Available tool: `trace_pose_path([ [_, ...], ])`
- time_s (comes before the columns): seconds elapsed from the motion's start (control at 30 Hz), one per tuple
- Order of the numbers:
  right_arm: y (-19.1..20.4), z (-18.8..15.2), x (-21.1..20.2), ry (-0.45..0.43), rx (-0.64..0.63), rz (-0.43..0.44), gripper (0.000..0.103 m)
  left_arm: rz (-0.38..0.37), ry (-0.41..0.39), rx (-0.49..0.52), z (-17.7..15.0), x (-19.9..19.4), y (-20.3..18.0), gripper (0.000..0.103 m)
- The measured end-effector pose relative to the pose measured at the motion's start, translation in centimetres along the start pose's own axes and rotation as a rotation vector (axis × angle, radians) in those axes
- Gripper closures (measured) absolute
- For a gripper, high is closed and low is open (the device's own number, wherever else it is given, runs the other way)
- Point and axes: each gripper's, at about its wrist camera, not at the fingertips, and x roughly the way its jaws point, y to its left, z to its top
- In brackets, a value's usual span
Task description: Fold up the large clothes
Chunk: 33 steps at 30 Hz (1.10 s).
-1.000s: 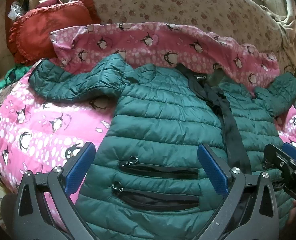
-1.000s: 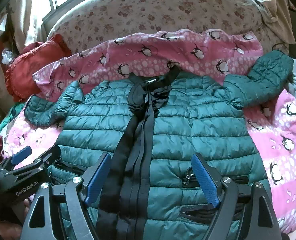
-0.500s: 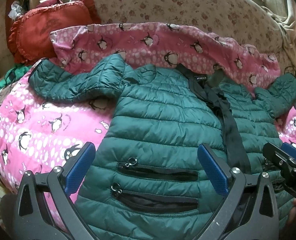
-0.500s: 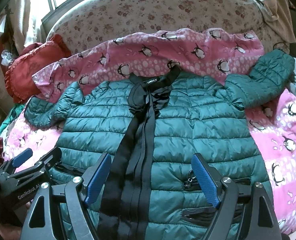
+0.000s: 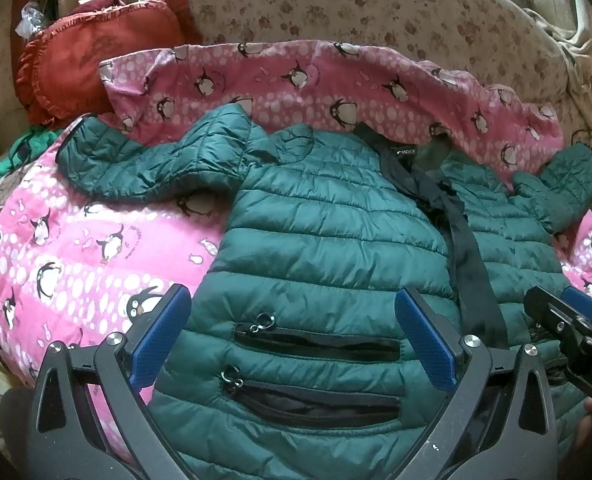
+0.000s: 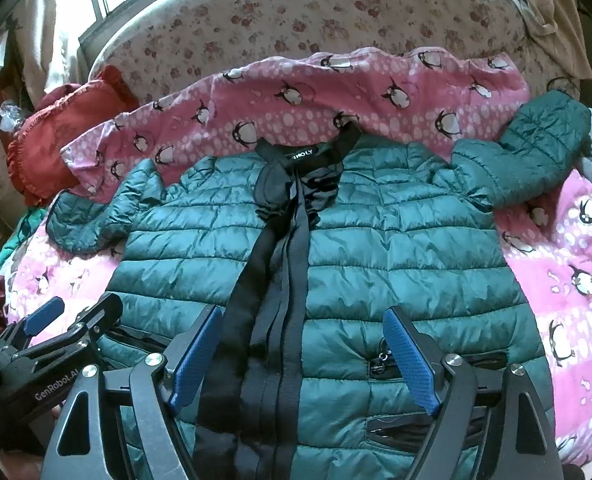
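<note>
A dark green quilted jacket (image 5: 327,232) lies face up on a pink penguin-print sheet (image 5: 68,256), both sleeves spread outward, black zipper band down its middle. It also shows in the right wrist view (image 6: 395,240). My left gripper (image 5: 292,340) is open and empty, hovering over the jacket's left front with the two zip pockets (image 5: 315,346). My right gripper (image 6: 301,356) is open and empty over the hem beside the zipper band (image 6: 272,300). Each gripper shows at the edge of the other's view: the right one (image 5: 563,320) and the left one (image 6: 72,320).
A red ruffled cushion (image 5: 92,64) lies at the back left. A floral sofa back (image 5: 355,12) runs behind the sheet. Beige cloth (image 6: 543,4) hangs at the back right. Green fabric (image 5: 0,168) sits at the far left edge.
Both grippers have drifted very slightly; the jacket lies as before and both jaws stay open.
</note>
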Motion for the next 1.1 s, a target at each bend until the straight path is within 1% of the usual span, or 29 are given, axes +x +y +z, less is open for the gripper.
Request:
trace_pose_path([
  [1.1,0.47,-0.12,0.75,0.016,-0.001,0.001,0.022,0.000,0.006,-0.002,-0.09,0.55,0.07,0.001],
])
